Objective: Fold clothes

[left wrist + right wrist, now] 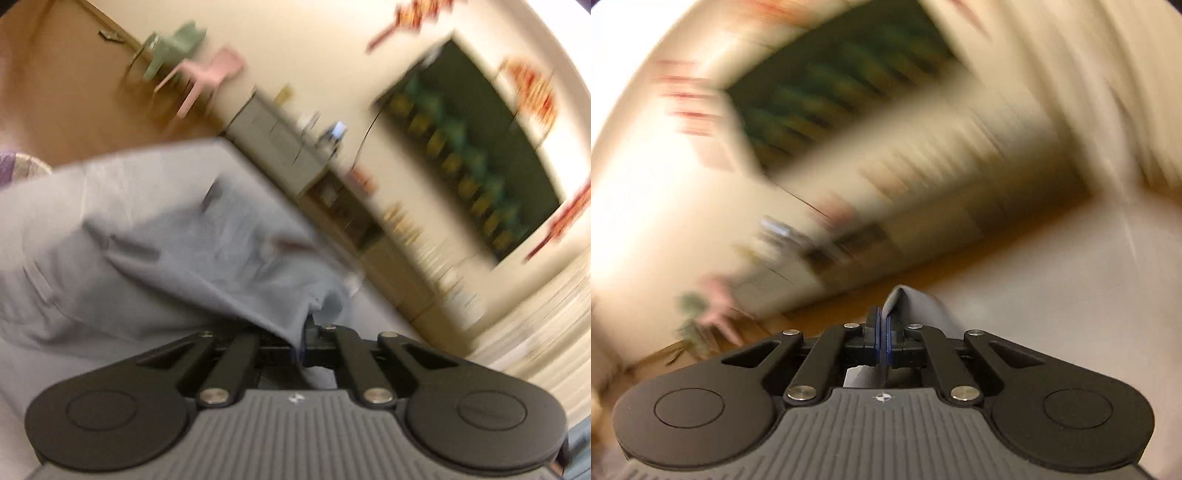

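A grey garment [177, 251] is held up over the pale table [22, 369], one edge clamped in the left tool [303, 347] and another fold [908, 306] pinched in the right tool [884, 341], with a blurred room, pink chair [210, 74] and green chair [173, 48] behind.

You have one grey garment [192, 258] at the centre left of the left view. Two small chairs sit in the upper left: one green chair [173, 48], one pink chair [210, 74]. One dark board [469, 155] fills the upper right. One tool [304, 339] per view, two in all [884, 339].
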